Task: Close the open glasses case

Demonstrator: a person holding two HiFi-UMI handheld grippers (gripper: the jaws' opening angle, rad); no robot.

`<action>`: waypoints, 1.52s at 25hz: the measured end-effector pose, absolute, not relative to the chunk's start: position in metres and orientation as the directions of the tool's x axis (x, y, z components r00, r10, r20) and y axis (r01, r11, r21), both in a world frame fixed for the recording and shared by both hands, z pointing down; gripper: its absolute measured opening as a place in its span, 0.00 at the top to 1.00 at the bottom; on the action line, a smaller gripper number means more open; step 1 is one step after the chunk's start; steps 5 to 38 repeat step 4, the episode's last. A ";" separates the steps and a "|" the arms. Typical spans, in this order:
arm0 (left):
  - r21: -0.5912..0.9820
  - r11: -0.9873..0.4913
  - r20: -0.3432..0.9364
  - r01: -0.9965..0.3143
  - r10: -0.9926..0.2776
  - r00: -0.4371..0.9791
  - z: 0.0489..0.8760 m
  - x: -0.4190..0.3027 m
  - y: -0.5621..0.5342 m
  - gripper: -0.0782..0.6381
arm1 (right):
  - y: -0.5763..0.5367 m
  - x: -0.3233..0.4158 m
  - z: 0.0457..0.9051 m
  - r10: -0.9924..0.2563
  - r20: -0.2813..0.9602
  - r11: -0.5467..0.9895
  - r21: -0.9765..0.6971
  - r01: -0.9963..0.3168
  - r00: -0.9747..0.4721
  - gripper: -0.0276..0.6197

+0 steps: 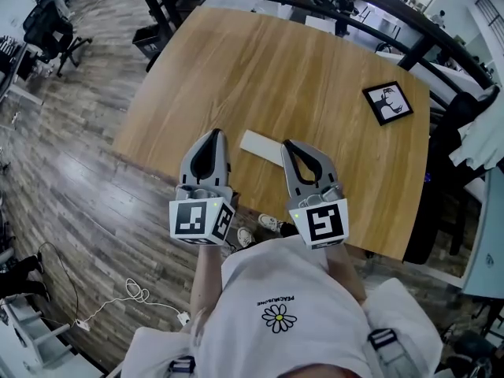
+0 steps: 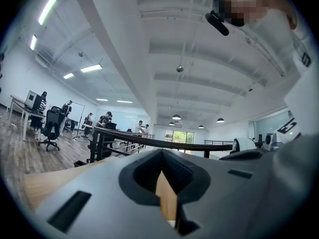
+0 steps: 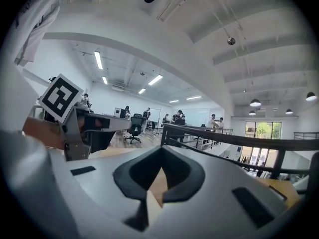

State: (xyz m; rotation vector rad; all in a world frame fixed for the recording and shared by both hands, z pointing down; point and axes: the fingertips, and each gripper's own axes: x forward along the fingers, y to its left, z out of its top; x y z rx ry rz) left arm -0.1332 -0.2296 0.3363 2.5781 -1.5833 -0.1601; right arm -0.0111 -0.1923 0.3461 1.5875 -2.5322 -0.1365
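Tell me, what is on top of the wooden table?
A black-framed picture lies near the table's right edge. A pale flat thing lies by the near edge. The right claw covers one end, so whether it is open stays hidden.

Looked like a large open office. Had black swivel chairs (image 1: pixel 49 24) on a wooden plank floor (image 1: pixel 63 179), desks (image 2: pixel 20 112) with monitors (image 2: pixel 32 99), long ceiling lights (image 2: pixel 91 68), and people (image 2: pixel 104 118) at the far end.

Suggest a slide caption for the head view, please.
Left claw and right claw, both shut, hover near a white case on a wooden table.
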 end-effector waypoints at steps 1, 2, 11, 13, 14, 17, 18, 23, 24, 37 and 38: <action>0.156 -0.448 -0.031 -0.880 -0.893 0.449 0.337 -0.134 -0.231 0.87 | -0.193 -0.012 0.347 -0.899 0.082 0.438 0.158 -0.885 -0.430 0.95; 0.158 -0.447 -0.032 -0.880 -0.893 0.448 0.337 -0.134 -0.232 0.87 | -0.193 -0.012 0.348 -0.899 0.084 0.439 0.160 -0.884 -0.431 0.95; 0.157 -0.447 -0.034 -0.881 -0.894 0.447 0.336 -0.135 -0.234 0.87 | -0.195 -0.013 0.350 -0.897 0.088 0.441 0.160 -0.883 -0.432 0.95; 0.157 -0.447 -0.034 -0.881 -0.894 0.447 0.336 -0.135 -0.234 0.87 | -0.195 -0.013 0.350 -0.897 0.088 0.441 0.160 -0.883 -0.432 0.95; 0.157 -0.447 -0.034 -0.881 -0.894 0.447 0.336 -0.135 -0.234 0.87 | -0.195 -0.013 0.350 -0.897 0.088 0.441 0.160 -0.883 -0.432 0.95; 0.157 -0.447 -0.034 -0.881 -0.894 0.447 0.336 -0.135 -0.234 0.87 | -0.195 -0.013 0.350 -0.897 0.088 0.441 0.160 -0.883 -0.432 0.95; 0.157 -0.447 -0.034 -0.881 -0.894 0.447 0.336 -0.135 -0.234 0.87 | -0.195 -0.013 0.350 -0.897 0.088 0.441 0.160 -0.883 -0.432 0.95; 0.157 -0.447 -0.034 -0.881 -0.894 0.447 0.336 -0.135 -0.234 0.87 | -0.195 -0.013 0.350 -0.897 0.088 0.441 0.160 -0.883 -0.432 0.95; 0.157 -0.447 -0.034 -0.881 -0.894 0.447 0.336 -0.135 -0.234 0.87 | -0.195 -0.013 0.350 -0.897 0.088 0.441 0.160 -0.883 -0.432 0.95; 0.157 -0.447 -0.034 -0.881 -0.894 0.447 0.336 -0.135 -0.234 0.87 | -0.195 -0.013 0.350 -0.897 0.088 0.441 0.160 -0.883 -0.432 0.95; 0.157 -0.447 -0.034 -0.881 -0.894 0.447 0.336 -0.135 -0.234 0.87 | -0.195 -0.013 0.350 -0.897 0.088 0.441 0.160 -0.883 -0.432 0.95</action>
